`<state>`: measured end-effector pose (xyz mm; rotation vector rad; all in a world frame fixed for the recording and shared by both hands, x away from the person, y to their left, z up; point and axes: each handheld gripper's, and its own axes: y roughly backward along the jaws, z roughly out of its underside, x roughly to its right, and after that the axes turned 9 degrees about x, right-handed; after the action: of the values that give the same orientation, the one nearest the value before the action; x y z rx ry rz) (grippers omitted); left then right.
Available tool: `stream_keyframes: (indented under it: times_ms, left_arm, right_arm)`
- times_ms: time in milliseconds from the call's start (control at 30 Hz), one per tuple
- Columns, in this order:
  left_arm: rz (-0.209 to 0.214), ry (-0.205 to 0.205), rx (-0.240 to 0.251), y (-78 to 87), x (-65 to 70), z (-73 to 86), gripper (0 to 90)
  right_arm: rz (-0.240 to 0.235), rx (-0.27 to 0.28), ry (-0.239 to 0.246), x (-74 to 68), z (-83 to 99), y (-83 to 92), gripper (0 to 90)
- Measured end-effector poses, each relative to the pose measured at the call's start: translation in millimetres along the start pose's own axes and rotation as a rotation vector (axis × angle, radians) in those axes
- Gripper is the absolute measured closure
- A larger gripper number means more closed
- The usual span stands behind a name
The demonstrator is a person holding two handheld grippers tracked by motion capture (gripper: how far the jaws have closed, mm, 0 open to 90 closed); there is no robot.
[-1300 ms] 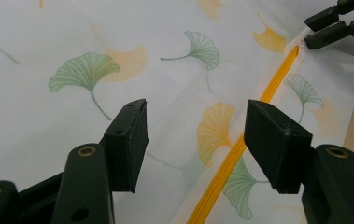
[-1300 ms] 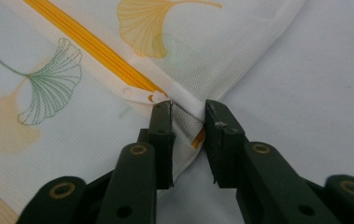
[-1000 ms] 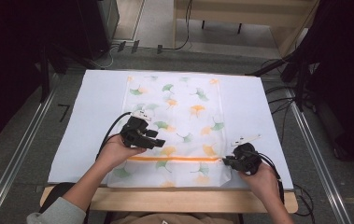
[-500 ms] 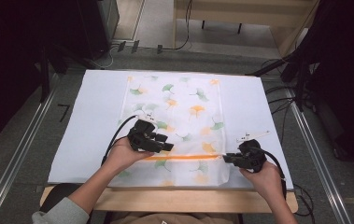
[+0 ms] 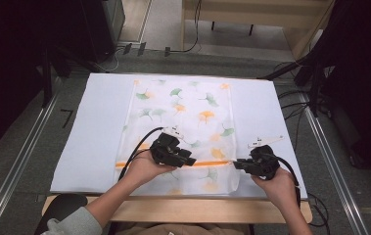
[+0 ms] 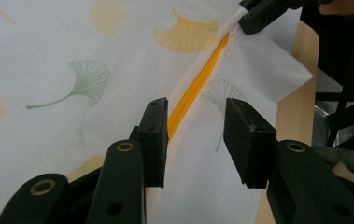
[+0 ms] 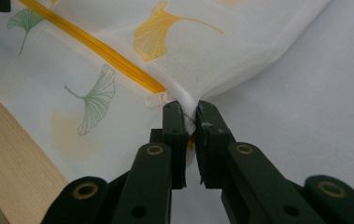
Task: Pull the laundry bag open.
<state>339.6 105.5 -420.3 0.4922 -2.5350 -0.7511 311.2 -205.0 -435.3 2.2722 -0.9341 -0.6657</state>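
A: How are the two tongs set?

B: The right gripper (image 7: pixel 189 122) is clamped narrow on the right-hand end of the white mesh bag printed with orange and green ginkgo leaves (image 5: pixel 188 110), just beside the small white zipper pull (image 7: pixel 157 99); fabric is seen pinched between its jaws. The left gripper (image 6: pixel 195 135) is half-wide; its jaws have just been closing, with the orange zipper (image 6: pixel 191 93) lying by the left pad and nothing pressed yet.

A: And where is the bag placed?

B: It is laid flat on the white sheet (image 5: pixel 85 127) covering the table, at the centre; the zipper is run across its near part, toward six o'clock, from nine o'clock to three o'clock. In the high view the left gripper (image 5: pixel 172 152) is found over the zipper's middle; the right gripper (image 5: pixel 256 164) at about four o'clock, at the bag's edge.

A: Which step is judged to be in hand?

B: The bag's end is being anchored while the zipper line is approached; a pull along it appears to be prepared.

A: What is called for next?

B: Probably the left jaws are to be lowered and closed on the fabric by the zipper; tension must be kept by the right, or the mesh may bunch.
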Motion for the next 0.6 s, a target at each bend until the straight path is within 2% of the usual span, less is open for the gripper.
stream_keyframes:
  times_ms: [233,400,600]
  left_arm:
    - [0.011,0.013,0.008,-13.4,5.4,-3.6,61.3]
    - [0.015,-0.008,-0.023,-33.8,14.0,-2.9,61.8]
    - [0.025,-0.019,-0.032,-47.4,19.5,-3.2,62.4]
  right_arm:
    - [-0.013,0.006,-0.013,0.3,-0.8,0.3,85.2]
    - [-0.016,0.009,-0.015,0.1,-1.2,1.0,85.2]
    - [-0.017,0.012,-0.014,0.1,-1.5,1.4,85.2]
